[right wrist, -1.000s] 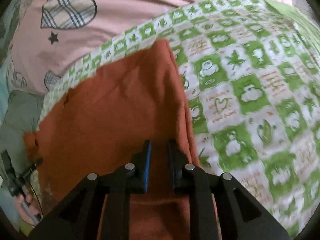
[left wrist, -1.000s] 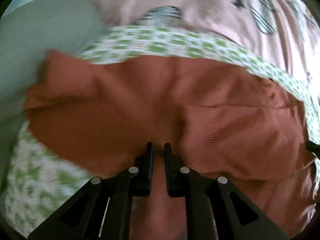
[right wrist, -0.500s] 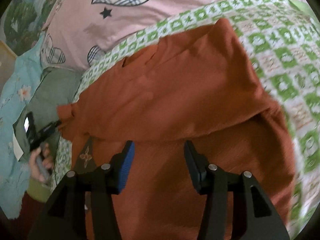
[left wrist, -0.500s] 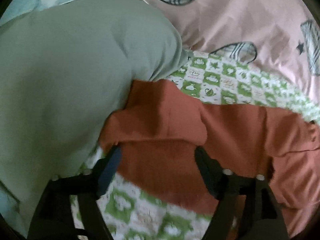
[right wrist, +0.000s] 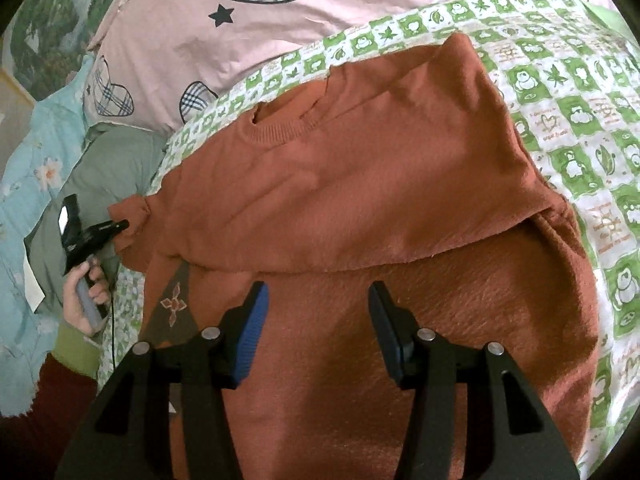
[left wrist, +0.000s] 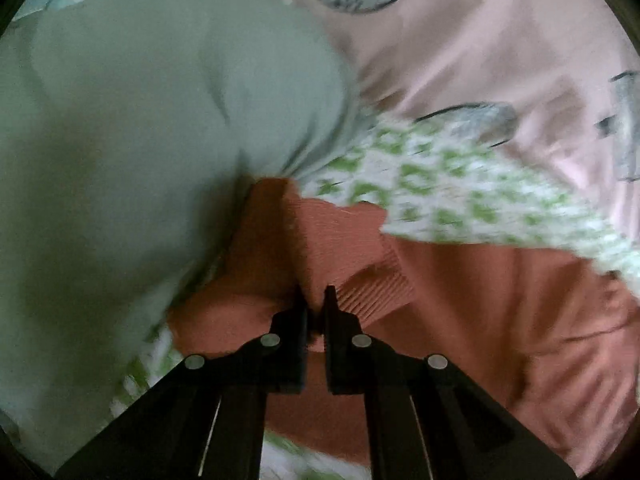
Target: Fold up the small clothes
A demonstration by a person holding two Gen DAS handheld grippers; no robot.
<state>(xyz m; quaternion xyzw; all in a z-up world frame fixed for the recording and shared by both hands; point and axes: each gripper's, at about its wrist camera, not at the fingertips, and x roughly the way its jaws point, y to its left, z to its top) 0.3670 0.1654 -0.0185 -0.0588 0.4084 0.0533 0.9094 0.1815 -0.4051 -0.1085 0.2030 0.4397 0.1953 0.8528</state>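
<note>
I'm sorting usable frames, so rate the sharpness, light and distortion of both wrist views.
Left wrist view: dim, motion-smeared; the green checked cloth is streaky and the orange sweater soft. Right wrist view: brighter and crisp, the sweater's neckline and the pink heart-print bedding read clearly. Both show fisheye bending and dark corners.

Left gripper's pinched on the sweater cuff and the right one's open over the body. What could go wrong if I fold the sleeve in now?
1. The left gripper is shut on just the ribbed cuff of the orange sweater, so the cuff may slip out mid-pull.
2. The right gripper is open above the sweater and pins nothing, so the body could drag along.
3. The grey-green cloth lies against the sleeve and could snag.
</note>
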